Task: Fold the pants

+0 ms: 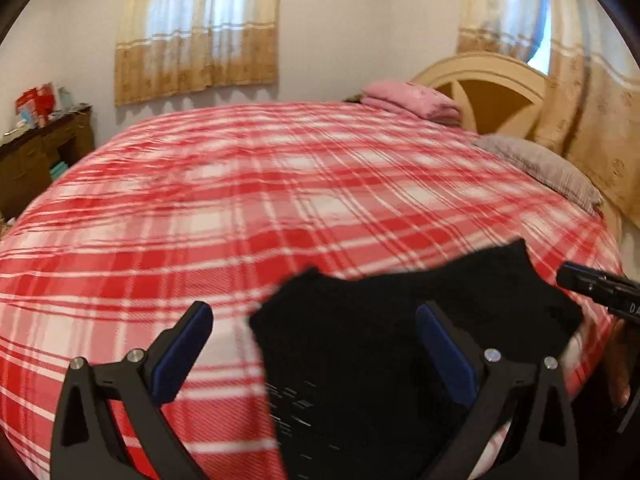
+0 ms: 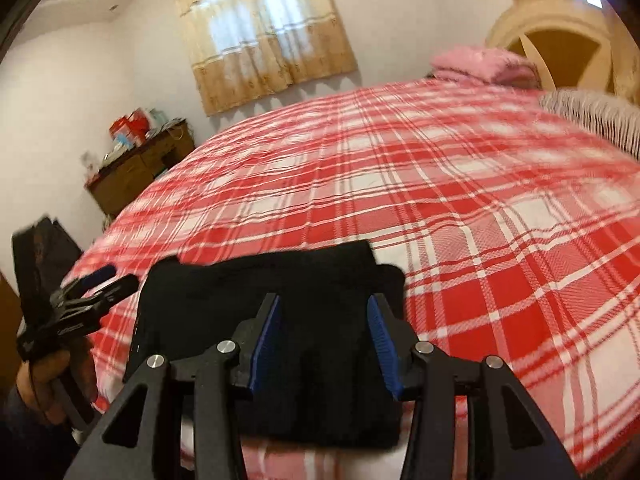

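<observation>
Black pants (image 1: 380, 340) lie folded into a compact pile near the front edge of the bed; they also show in the right wrist view (image 2: 264, 312). My left gripper (image 1: 314, 320) is open wide above the pile's left part, empty. My right gripper (image 2: 322, 312) is open above the pile, empty, with blue pads (image 2: 264, 340) clear of the cloth. The right gripper's tip (image 1: 592, 284) shows at the right in the left wrist view. The left gripper (image 2: 100, 280) shows at the left in the right wrist view, held in a hand.
The bed carries a red and white plaid cover (image 1: 280, 200). Folded pink bedding (image 1: 412, 100) and a grey pillow (image 1: 540, 164) lie by the headboard (image 1: 480, 88). A wooden dresser (image 1: 40, 152) with clutter stands at the far left wall.
</observation>
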